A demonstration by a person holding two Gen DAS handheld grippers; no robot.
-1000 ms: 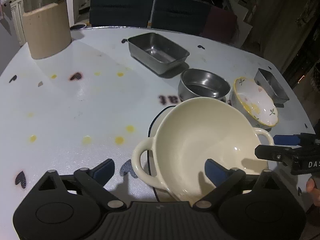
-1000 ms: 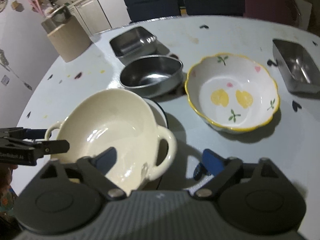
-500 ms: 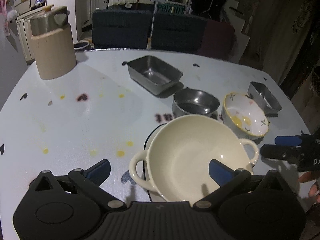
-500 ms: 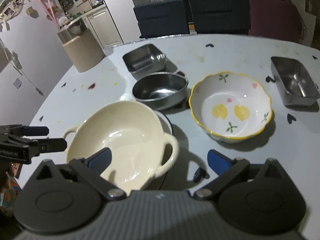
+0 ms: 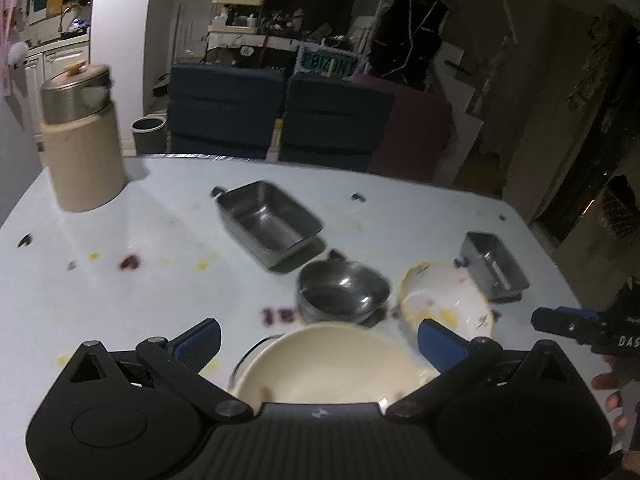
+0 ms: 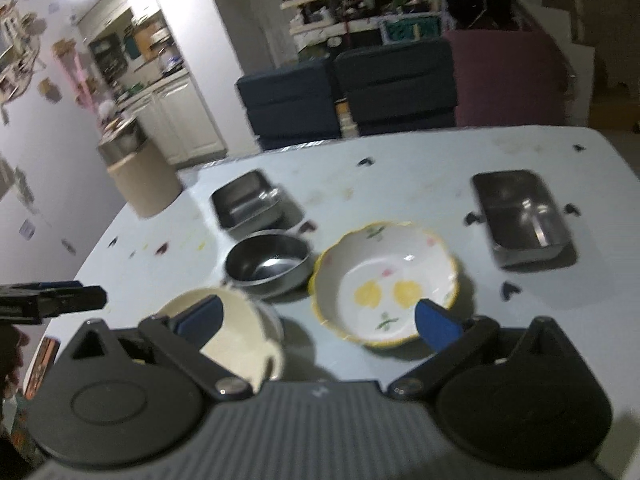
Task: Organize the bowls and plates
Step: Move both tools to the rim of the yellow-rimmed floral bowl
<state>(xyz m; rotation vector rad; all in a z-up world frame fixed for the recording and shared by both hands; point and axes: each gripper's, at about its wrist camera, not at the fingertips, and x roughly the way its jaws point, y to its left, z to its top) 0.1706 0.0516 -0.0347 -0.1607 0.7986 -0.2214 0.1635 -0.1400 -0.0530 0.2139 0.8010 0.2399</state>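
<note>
- Left wrist view: the left gripper (image 5: 318, 340) has its two blue-padded fingers (image 5: 198, 340) spread wide, with nothing between them in a grip.
- The cream two-handled bowl (image 5: 324, 364) lies low between the fingers, close to the gripper body, touching neither pad; a dark-rimmed plate (image 5: 250, 356) shows as an arc at its left edge, apparently beneath it.
- Just beyond the cream bowl, ahead of the gap, sits a round steel bowl (image 5: 344, 294); to its right, ahead of the right finger, a white floral bowl with a yellow rim (image 5: 444, 304).
- Farther ahead, a rectangular steel tray (image 5: 270, 222); off to the right of the right finger, a smaller steel tin (image 5: 494, 266).
- Far ahead to the left of the left finger stands a beige canister with a metal lid (image 5: 80, 140) on the white table (image 5: 120, 312).
- The right gripper (image 5: 560, 320) enters at the right edge, a hand (image 5: 612, 396) behind it.
- Right wrist view: the right gripper (image 6: 318, 320) is also wide open and holds nothing.
- The cream bowl (image 6: 236, 332) lies behind the left finger (image 6: 200, 318); the floral bowl (image 6: 384, 284) lies ahead, between the fingers, its near rim by the right finger.
- The round steel bowl (image 6: 268, 264) sits ahead of the left finger, just beside the floral bowl; the steel tray (image 6: 248, 204) lies beyond it, the steel tin (image 6: 520, 212) ahead to the right.
- The left gripper (image 6: 72, 298) pokes in from the left edge.
</note>
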